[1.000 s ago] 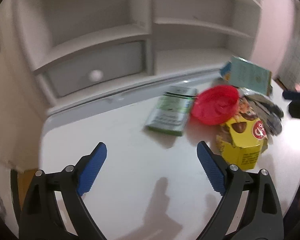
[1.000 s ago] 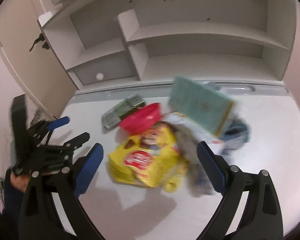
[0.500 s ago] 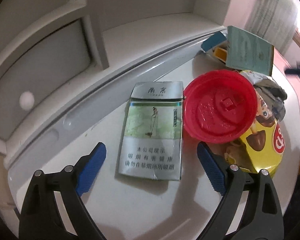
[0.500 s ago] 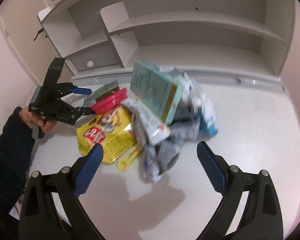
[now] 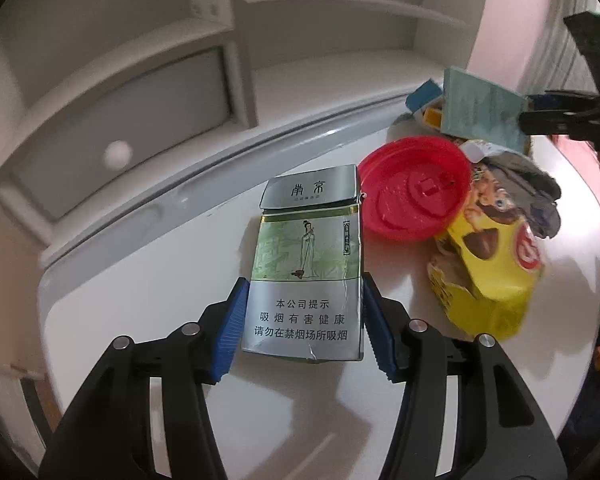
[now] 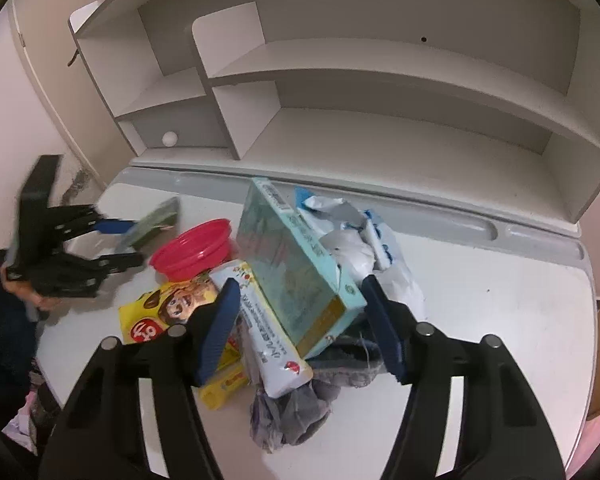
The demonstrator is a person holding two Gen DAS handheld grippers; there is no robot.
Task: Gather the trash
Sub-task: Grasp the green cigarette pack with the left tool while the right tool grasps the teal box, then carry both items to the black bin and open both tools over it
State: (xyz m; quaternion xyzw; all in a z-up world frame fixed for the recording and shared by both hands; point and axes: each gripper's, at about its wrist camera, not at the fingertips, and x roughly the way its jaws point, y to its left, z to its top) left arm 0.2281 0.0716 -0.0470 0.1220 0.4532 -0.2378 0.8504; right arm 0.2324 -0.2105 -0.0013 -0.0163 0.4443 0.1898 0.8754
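The left gripper [image 5: 302, 320] has just been closing, and its blue pads now stand at the two long edges of the cigarette pack [image 5: 306, 264], which lies flat on the white desk [image 5: 140, 280]. The pads seem to touch the pack, so the grip looks made, probably to lift it away as trash.

The right gripper [image 6: 300, 320] has also just been closing. Between its jaws is the tilted teal box [image 6: 296, 268], which leans on the heap. The right pad is at the box's corner; the left pad is beside a white wrapper [image 6: 268, 336], so a firm clamp cannot be confirmed.

Just behind the pack sits the red lid [image 5: 414, 190], touching its corner, with the yellow snack bag [image 5: 488, 276] to the side. A grey cloth [image 6: 296, 412] and white plastic bag [image 6: 364, 248] complete the heap. Farther back stands the shelf unit [image 6: 380, 80].
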